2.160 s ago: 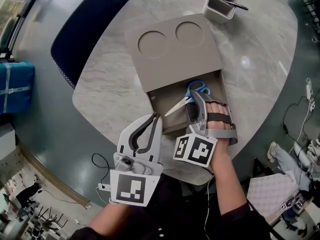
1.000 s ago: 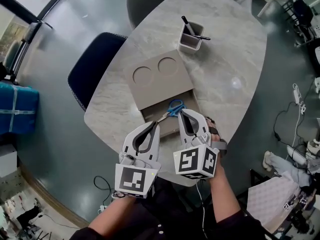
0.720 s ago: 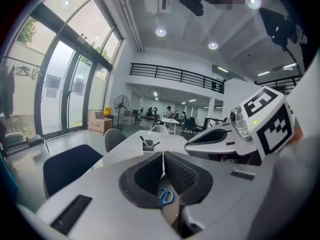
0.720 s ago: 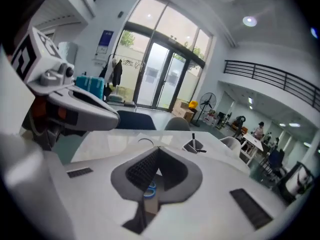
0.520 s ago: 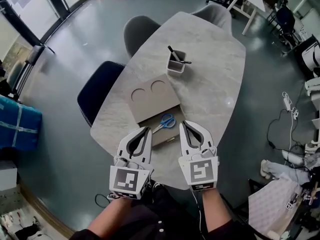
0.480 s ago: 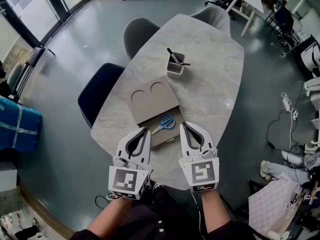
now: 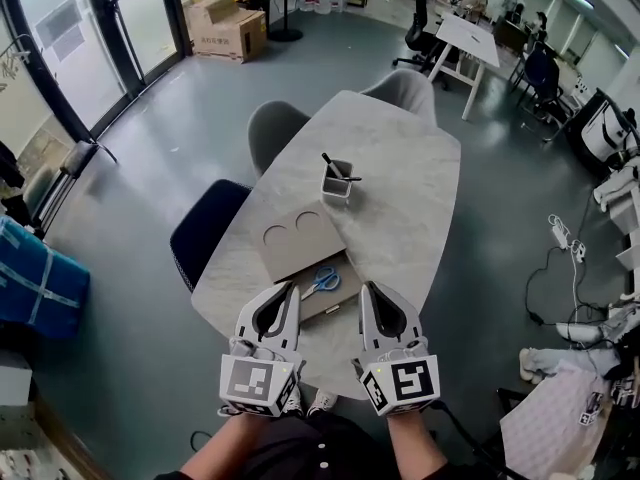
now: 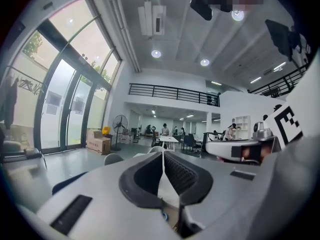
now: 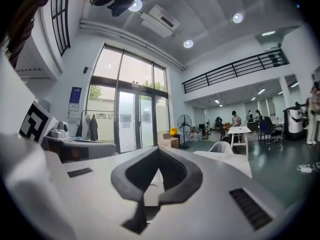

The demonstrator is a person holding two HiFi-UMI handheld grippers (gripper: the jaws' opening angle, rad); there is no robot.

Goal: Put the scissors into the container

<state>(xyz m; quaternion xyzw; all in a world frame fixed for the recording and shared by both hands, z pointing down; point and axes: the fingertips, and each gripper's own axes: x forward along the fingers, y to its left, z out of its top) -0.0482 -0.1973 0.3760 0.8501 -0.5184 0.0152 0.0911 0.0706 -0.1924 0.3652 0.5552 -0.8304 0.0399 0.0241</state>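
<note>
Blue-handled scissors (image 7: 322,281) lie in the open drawer of a tan box container (image 7: 300,240) on the marble table (image 7: 400,208). Both grippers are held up near the table's near edge, apart from the drawer. In the head view my left gripper (image 7: 288,290) and my right gripper (image 7: 367,288) both have their jaws together with nothing in them. The left gripper view shows that gripper (image 8: 163,154) shut and pointing level out into the room. The right gripper (image 9: 159,150) is likewise shut and empty in its own view. Neither gripper view clearly shows the scissors.
A white pen holder (image 7: 336,181) with pens stands behind the container. A navy chair (image 7: 207,233) and a grey chair (image 7: 274,128) are at the table's left, and another grey chair (image 7: 402,88) is at its far end. Cables lie on the floor at right (image 7: 565,268).
The right gripper has left the scissors in the drawer and drawn back. Both grippers have risen and pulled away toward me. The head view has lifted, so the table looks smaller.
</note>
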